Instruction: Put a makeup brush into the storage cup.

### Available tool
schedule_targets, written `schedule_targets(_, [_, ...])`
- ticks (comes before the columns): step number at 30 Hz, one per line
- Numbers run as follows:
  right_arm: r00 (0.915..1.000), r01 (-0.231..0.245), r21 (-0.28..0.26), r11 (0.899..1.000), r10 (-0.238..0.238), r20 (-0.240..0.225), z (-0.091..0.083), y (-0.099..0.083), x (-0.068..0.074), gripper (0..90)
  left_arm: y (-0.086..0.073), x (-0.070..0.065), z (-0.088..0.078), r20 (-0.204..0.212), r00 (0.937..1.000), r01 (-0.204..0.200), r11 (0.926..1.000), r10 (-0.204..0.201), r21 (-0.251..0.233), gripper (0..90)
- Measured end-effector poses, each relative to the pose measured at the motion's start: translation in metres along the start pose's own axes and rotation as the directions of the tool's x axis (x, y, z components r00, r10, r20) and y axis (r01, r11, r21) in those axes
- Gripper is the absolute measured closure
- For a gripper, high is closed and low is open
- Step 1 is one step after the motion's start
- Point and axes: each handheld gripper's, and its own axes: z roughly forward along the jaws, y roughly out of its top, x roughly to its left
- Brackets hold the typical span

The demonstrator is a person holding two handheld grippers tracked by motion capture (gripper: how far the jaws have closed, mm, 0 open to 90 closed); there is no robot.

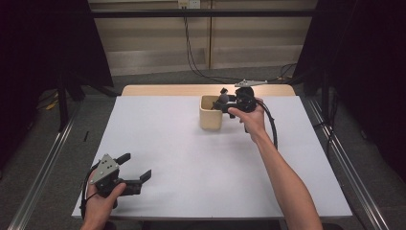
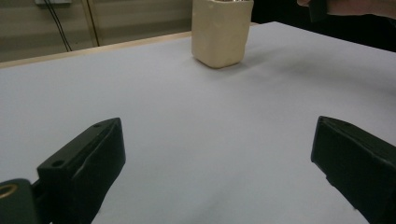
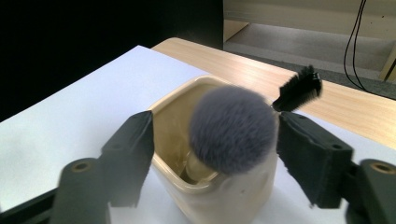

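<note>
High view: a white-topped desk (image 1: 191,153) is seen, with a cream cup (image 1: 210,117) standing near its far edge.
Right gripper (image 1: 229,102): it is held in the right hand (image 1: 251,120) at the cup's right side, with the jaws reaching over the rim.
Left gripper (image 1: 136,172): it is held in the left hand (image 1: 103,199) at the near left corner of the desk, well apart from the cup.
Right gripper view: the cup (image 3: 224,196) is seen from above and close, with the jaws on either side of it.
Brush (image 3: 232,129): a grey, soft-headed brush is stood in the cup, head up, its handle down inside.
Small brush (image 3: 299,88): a black bristled head is seen past the far rim of the cup; whether it rests in the cup cannot be told.
Right jaws: released; the brush head is between them, with a gap on the left side; no grip is seen.
Left gripper view: the cup (image 2: 222,32) is seen far off across bare desk.
Left jaws: released, spread wide, with nothing between them.
</note>
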Motion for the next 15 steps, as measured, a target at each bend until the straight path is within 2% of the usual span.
schedule_targets(7, [0.9999, 0.003, -0.036, 0.999, -0.002, 0.015, -0.003, -0.005, 0.000, 7.5, 0.000, 0.002, 0.000, -0.008, 0.9999, 0.007, 1.0000, -0.007, -0.005, 3.0])
schedule_targets(12, [0.9999, -0.014, -0.042, 0.999, 0.014, -0.004, -0.008, -0.007, -0.002, 1.0, 0.000, 0.004, 0.000, -0.016, 0.9997, 0.017, 0.9998, -0.017, -0.007, 3.0])
schedule_targets(15, [0.9999, 0.015, -0.062, 0.998, -0.015, 0.000, -0.011, -0.008, 0.001, 0.8, 0.000, 0.004, 0.000, -0.017, 0.9997, 0.017, 0.9998, -0.017, -0.006, 3.0])
